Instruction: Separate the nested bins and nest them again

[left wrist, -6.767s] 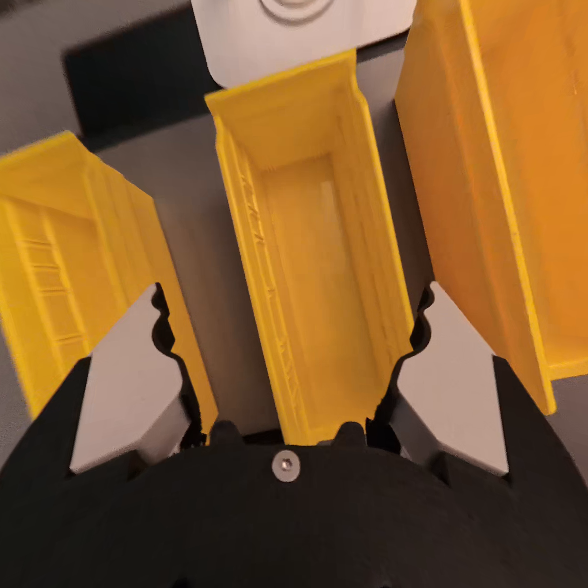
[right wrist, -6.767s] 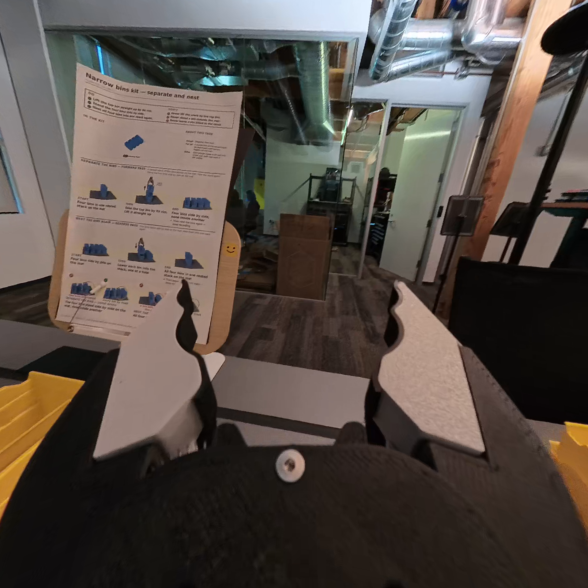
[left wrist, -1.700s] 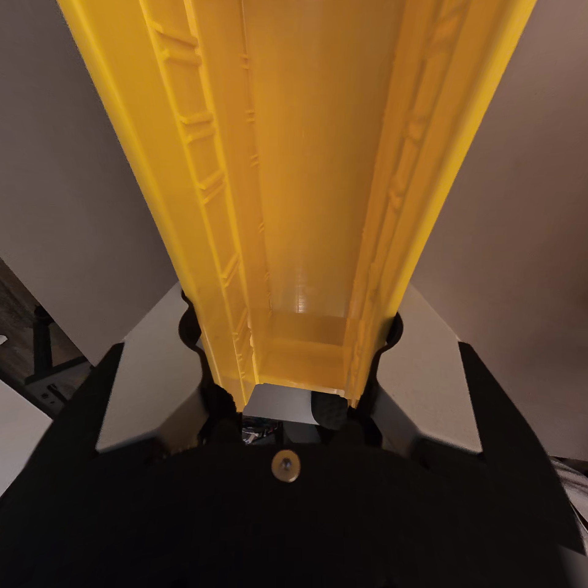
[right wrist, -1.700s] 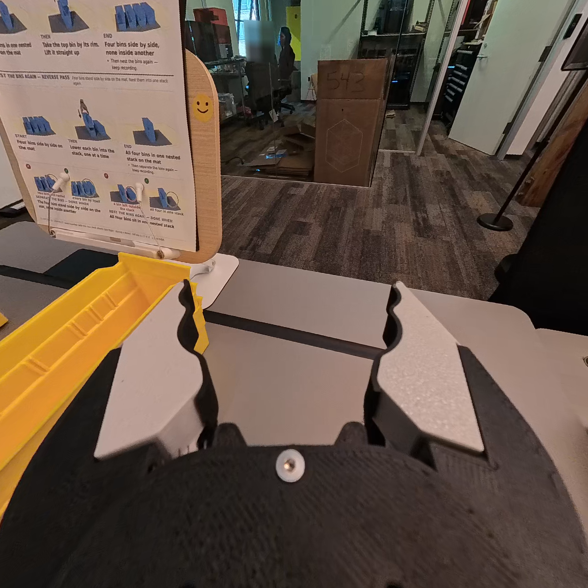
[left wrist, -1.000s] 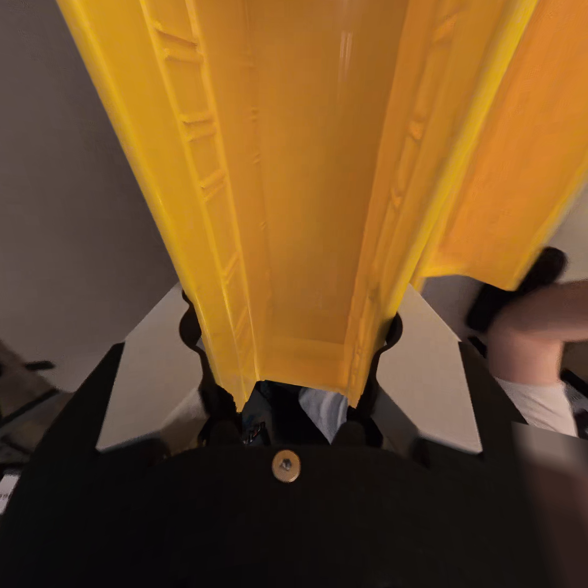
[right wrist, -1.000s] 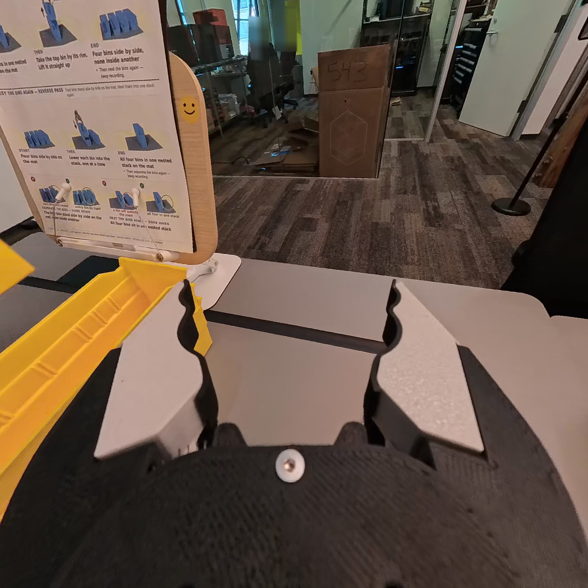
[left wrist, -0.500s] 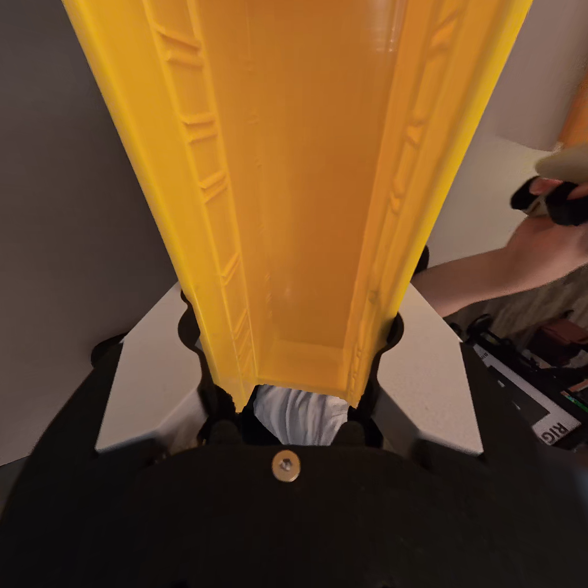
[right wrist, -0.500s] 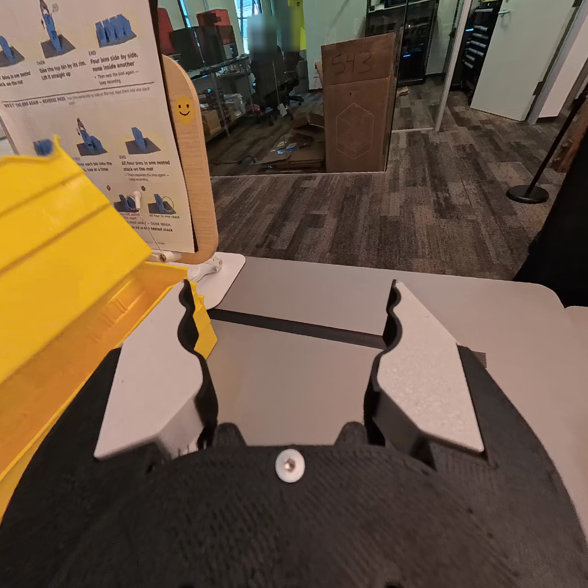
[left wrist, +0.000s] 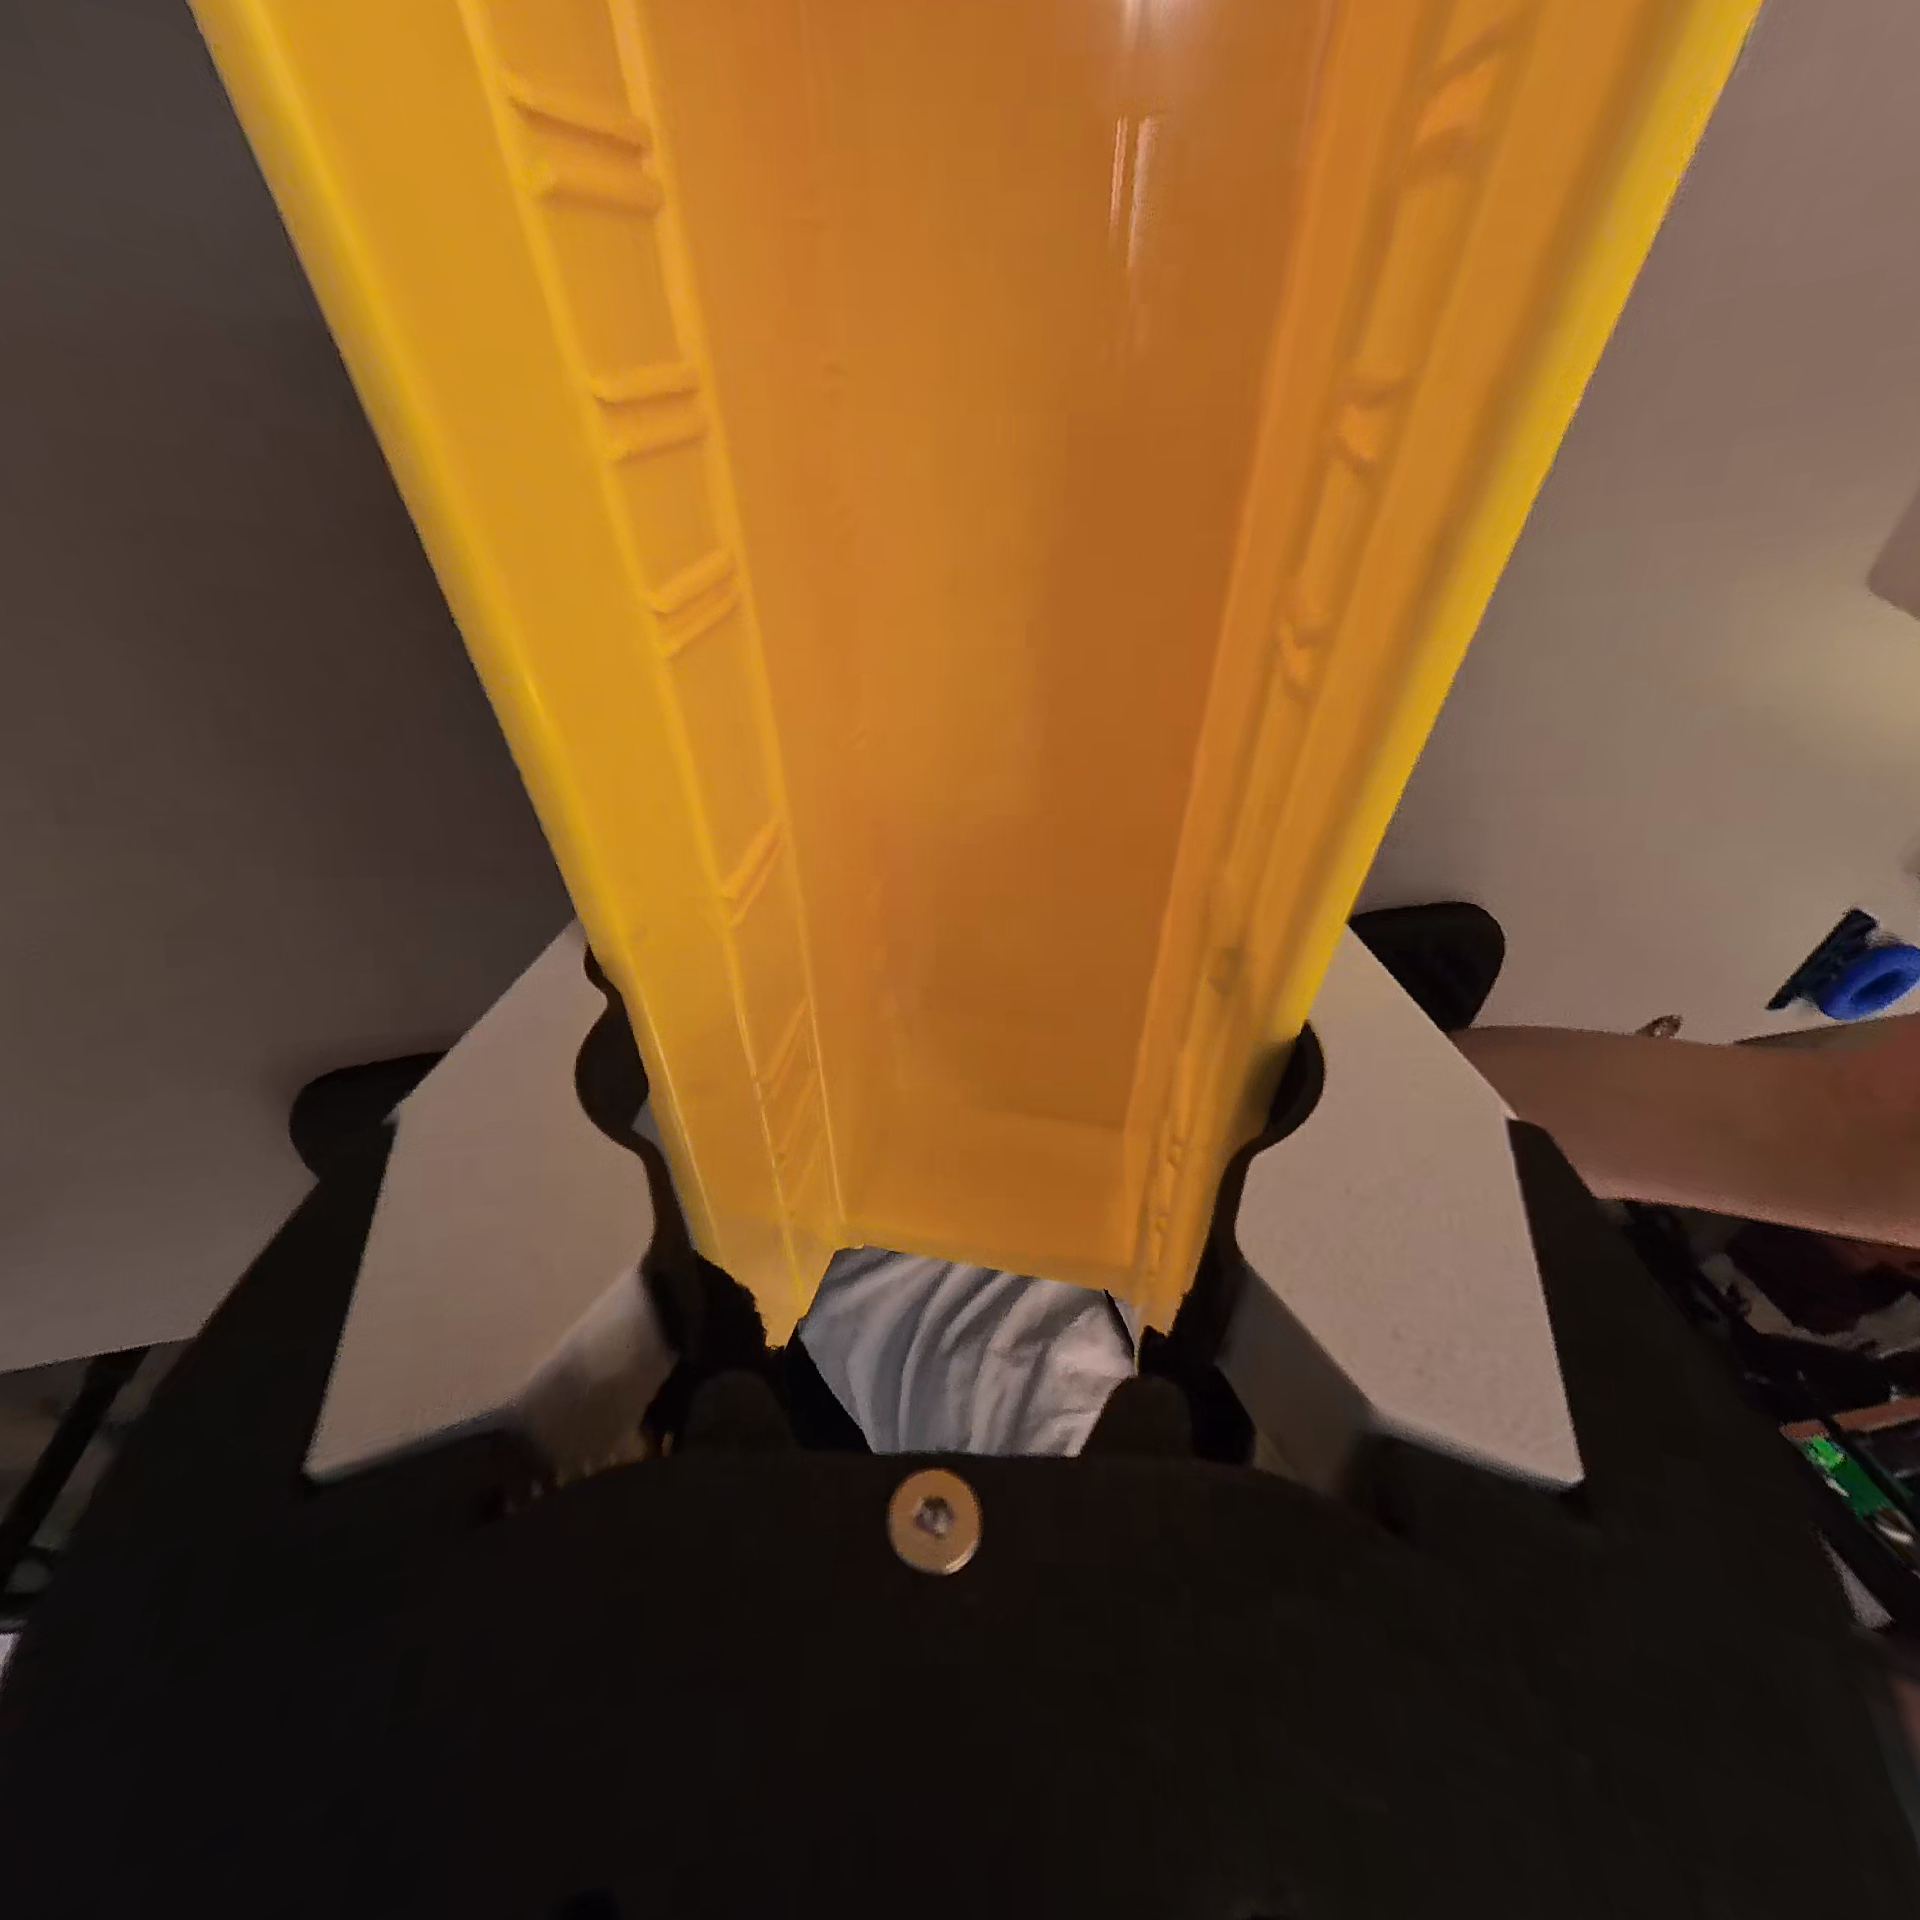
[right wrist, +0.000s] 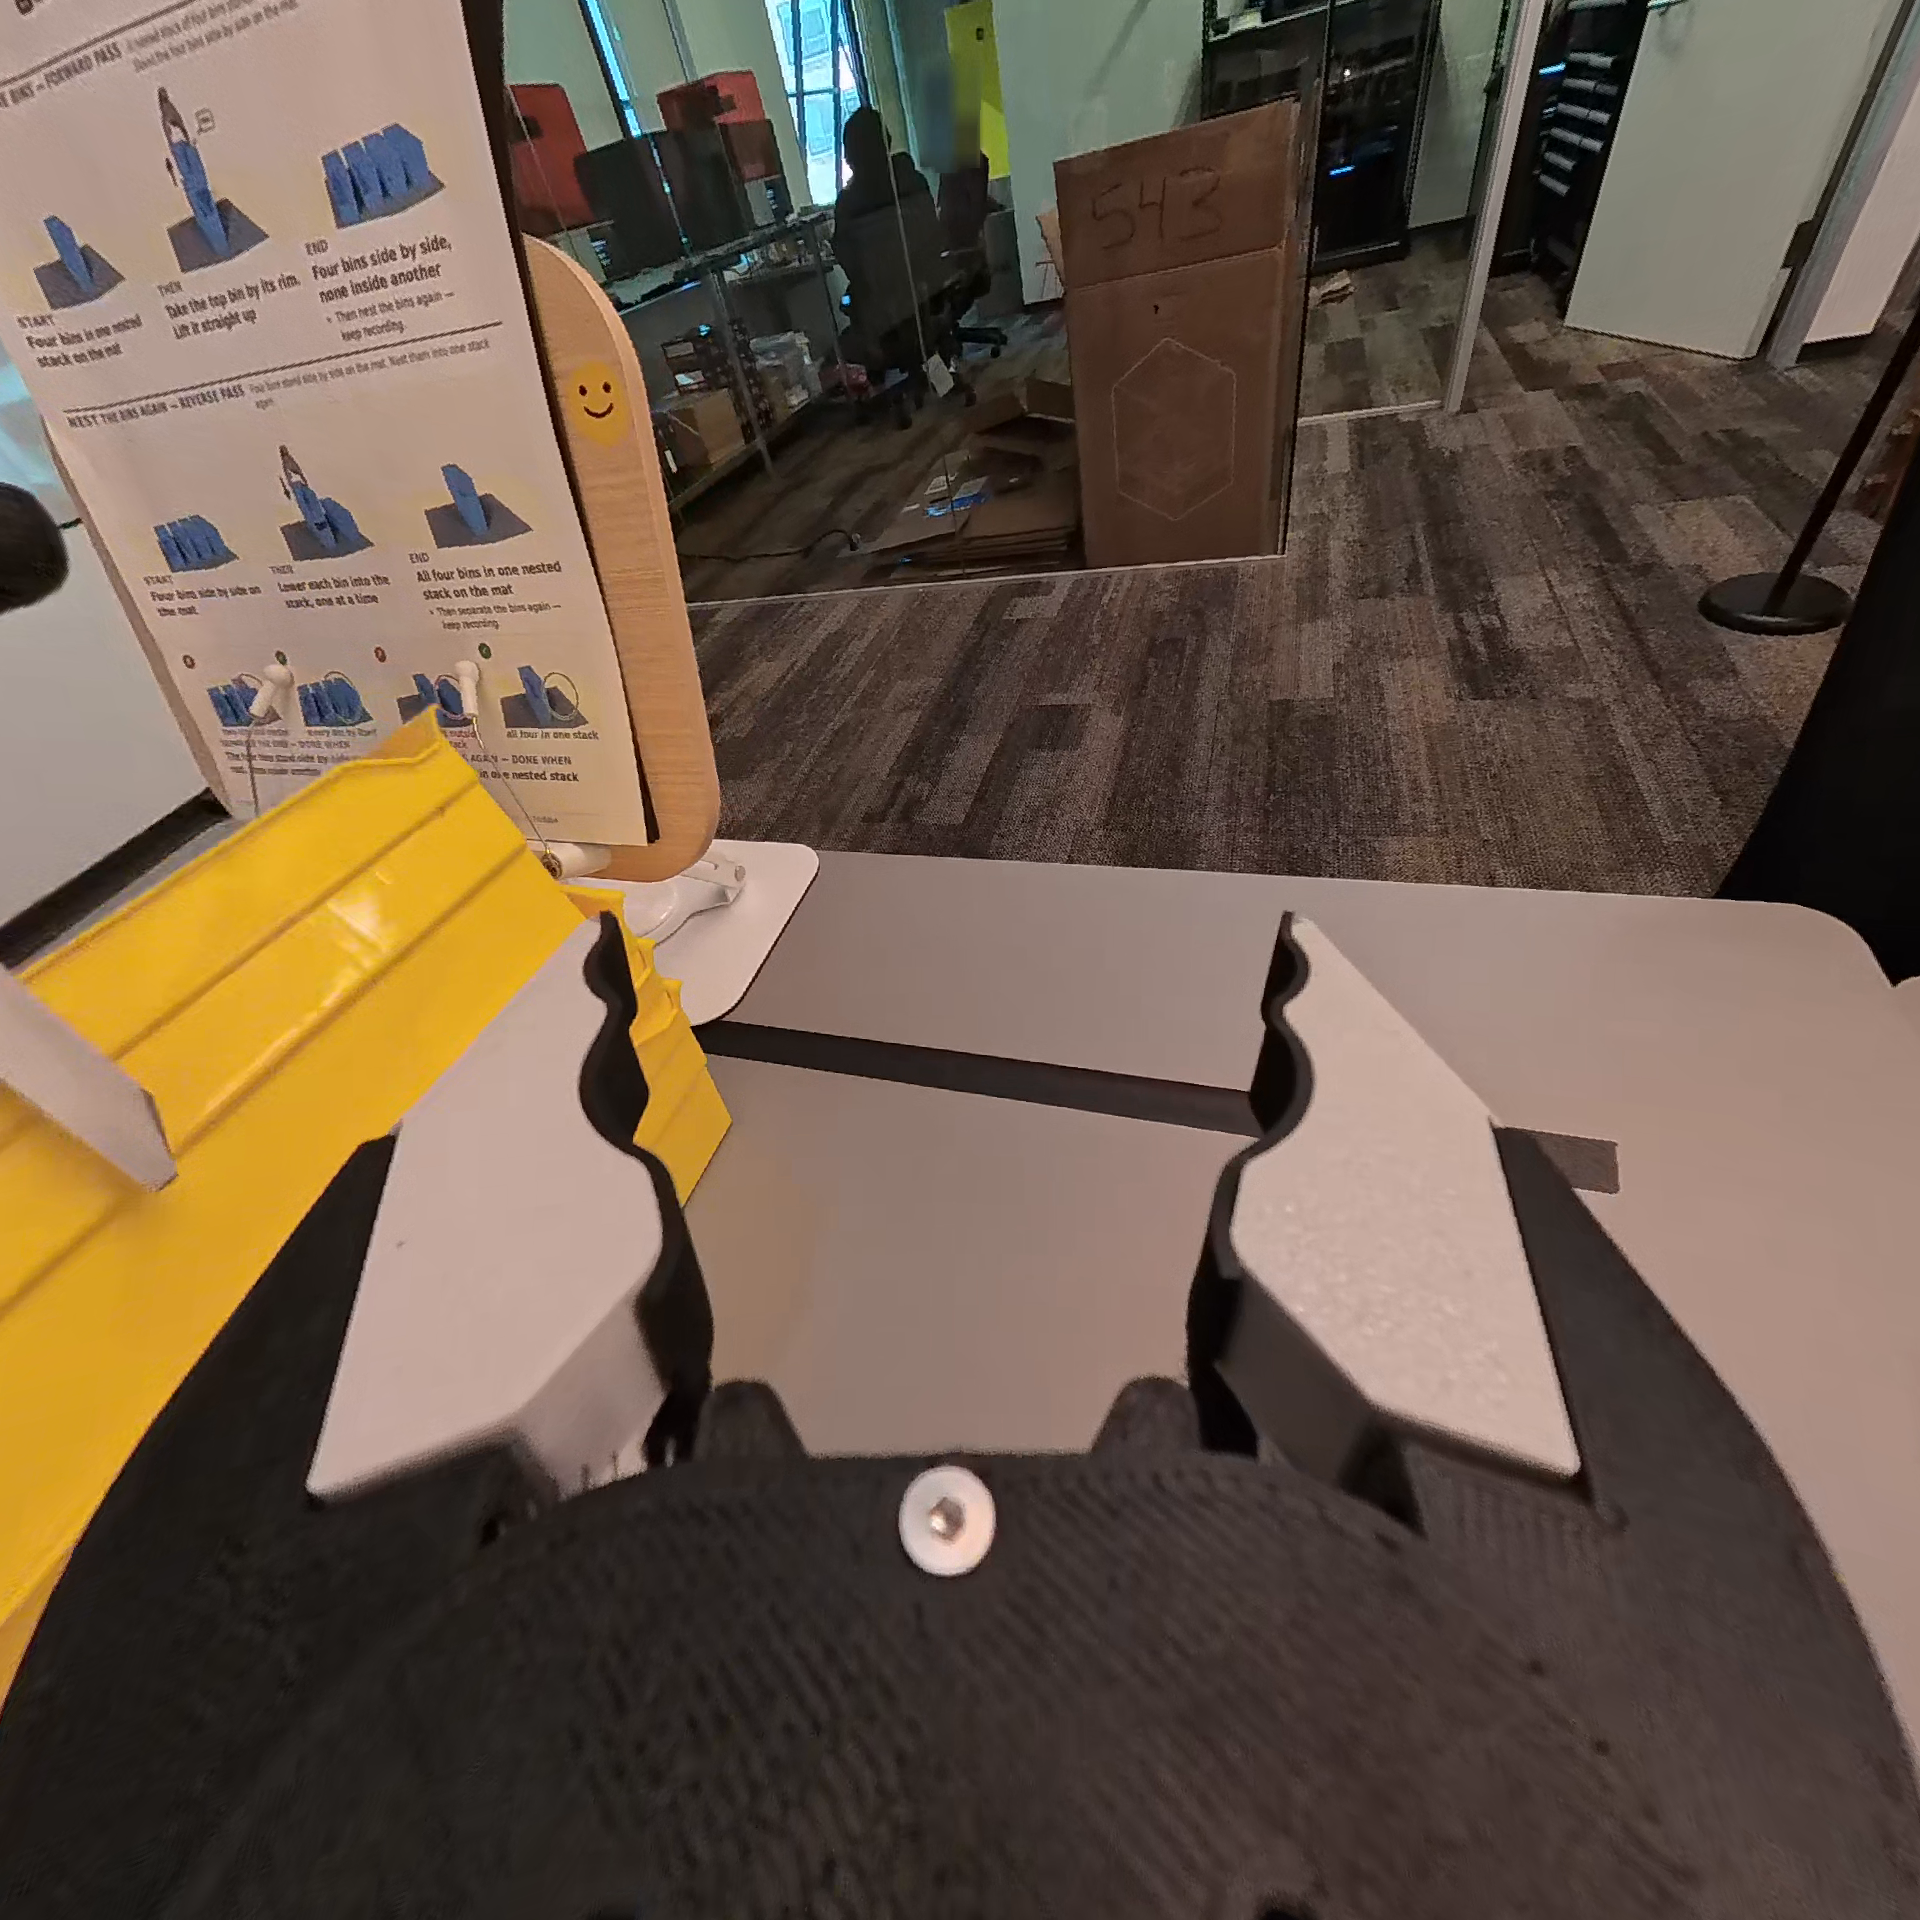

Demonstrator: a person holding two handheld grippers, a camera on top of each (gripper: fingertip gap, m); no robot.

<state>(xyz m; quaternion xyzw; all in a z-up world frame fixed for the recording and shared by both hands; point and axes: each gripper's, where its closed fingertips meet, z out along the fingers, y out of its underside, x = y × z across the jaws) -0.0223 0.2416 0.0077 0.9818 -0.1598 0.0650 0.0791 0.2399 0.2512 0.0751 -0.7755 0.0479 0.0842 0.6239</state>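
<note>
Your left gripper [left wrist: 951,1049] pinches a long yellow bin [left wrist: 987,520] by its near end. Both grey fingers [left wrist: 488,1226] press on the bin's outer side walls, one on each side, and the open inside of the bin faces the camera and runs away from it toward the top of the view. On the inner left wall you see a row of small ribs. Under the near end of the bin there is a piece of white cloth [left wrist: 966,1351]. On the right side of this view a bare arm [left wrist: 1714,1112] reaches in from the edge, and above it, farther away, lies a small blue thing [left wrist: 1870,992] — I cannot tell what it is.

In the right wrist view, going from the left, the same bin appears with its outer wall [right wrist: 270,997] toward the camera, tilted, with one grey finger [right wrist: 73,1091] of the left gripper on it. It sits above other yellow bins [right wrist: 675,1049] that stand on the grey table [right wrist: 1039,935], and I cannot tell if it touches them. Behind them stands an instruction sheet [right wrist: 312,416] on a wooden board [right wrist: 634,582] with a white foot.

Your right gripper [right wrist: 945,1081] is spread wide and holds nothing — between its fingers you see only the bare table and a dark strip [right wrist: 987,1075] across it. Beyond the table there is grey carpet floor and a tall brown cardboard box [right wrist: 1174,343].
</note>
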